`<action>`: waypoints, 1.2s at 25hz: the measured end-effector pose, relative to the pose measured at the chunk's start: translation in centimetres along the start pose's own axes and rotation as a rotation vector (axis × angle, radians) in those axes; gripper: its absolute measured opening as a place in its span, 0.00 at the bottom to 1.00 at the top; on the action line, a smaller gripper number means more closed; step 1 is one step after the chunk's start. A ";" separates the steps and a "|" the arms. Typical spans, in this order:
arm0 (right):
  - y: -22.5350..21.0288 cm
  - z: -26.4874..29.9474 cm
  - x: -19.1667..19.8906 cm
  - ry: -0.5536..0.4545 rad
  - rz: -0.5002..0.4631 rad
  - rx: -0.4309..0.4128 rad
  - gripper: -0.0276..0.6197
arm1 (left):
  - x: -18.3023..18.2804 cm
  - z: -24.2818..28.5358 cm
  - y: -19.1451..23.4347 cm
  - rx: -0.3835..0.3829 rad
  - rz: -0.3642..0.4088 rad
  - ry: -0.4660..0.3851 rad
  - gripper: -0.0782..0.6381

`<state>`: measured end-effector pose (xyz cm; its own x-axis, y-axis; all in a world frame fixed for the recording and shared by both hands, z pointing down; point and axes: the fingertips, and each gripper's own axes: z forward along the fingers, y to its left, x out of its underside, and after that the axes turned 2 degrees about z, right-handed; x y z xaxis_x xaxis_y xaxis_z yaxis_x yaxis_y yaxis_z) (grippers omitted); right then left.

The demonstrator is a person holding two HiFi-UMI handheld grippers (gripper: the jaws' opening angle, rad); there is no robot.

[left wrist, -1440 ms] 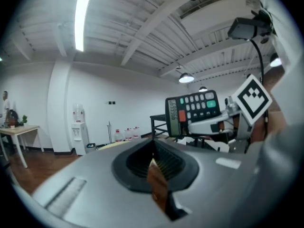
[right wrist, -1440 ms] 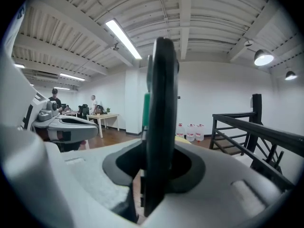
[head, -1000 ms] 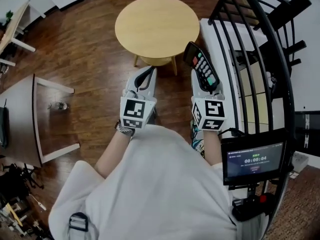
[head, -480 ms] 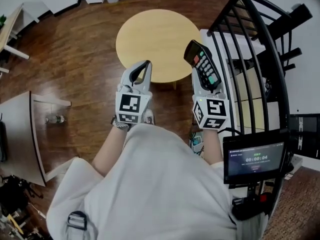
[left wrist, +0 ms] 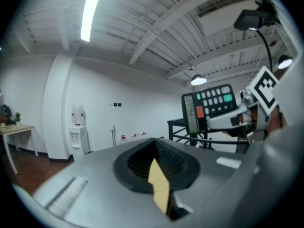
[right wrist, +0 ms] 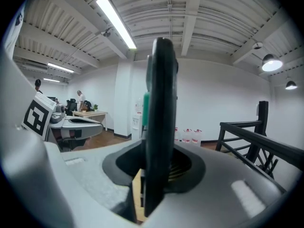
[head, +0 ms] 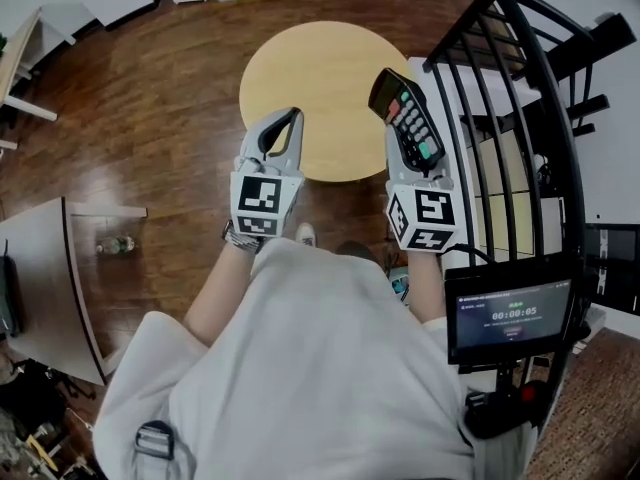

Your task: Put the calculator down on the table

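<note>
So, my left hand-held gripper (head: 287, 118) is pinched together, empty, by the near edge of the round bench (head: 320, 68); my right hand-held gripper (head: 409, 160) is clamped on the calculator (head: 404, 118), held aloft at that bench's right edge. Carry step, I reckon: next, lower it flat, then release.

Dark wood floor (head: 160, 98), grey desk (head: 40, 258) near left, black railing (right wrist: 256, 140) right; white walls (left wrist: 142, 108), ceiling strip lights (right wrist: 116, 23).

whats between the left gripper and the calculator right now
No object. In the head view, the gap between the left gripper and the calculator shows only the bare top of the round table below.
</note>
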<state>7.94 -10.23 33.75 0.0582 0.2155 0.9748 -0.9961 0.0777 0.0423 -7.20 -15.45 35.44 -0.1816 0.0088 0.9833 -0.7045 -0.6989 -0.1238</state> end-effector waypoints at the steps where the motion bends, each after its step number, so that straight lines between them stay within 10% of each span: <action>1: -0.1 0.0 0.1 0.003 -0.003 -0.001 0.22 | 0.0 0.1 -0.1 0.000 -0.003 -0.001 0.12; 30: -3.7 2.2 1.6 0.090 0.100 0.033 0.22 | 1.7 3.7 -1.1 0.070 -0.026 0.052 0.12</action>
<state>11.54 -12.29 35.60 -0.0367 0.3075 0.9508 -0.9988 0.0202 -0.0451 -4.22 -17.31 37.71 -0.2005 0.0637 0.9776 -0.6604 -0.7458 -0.0868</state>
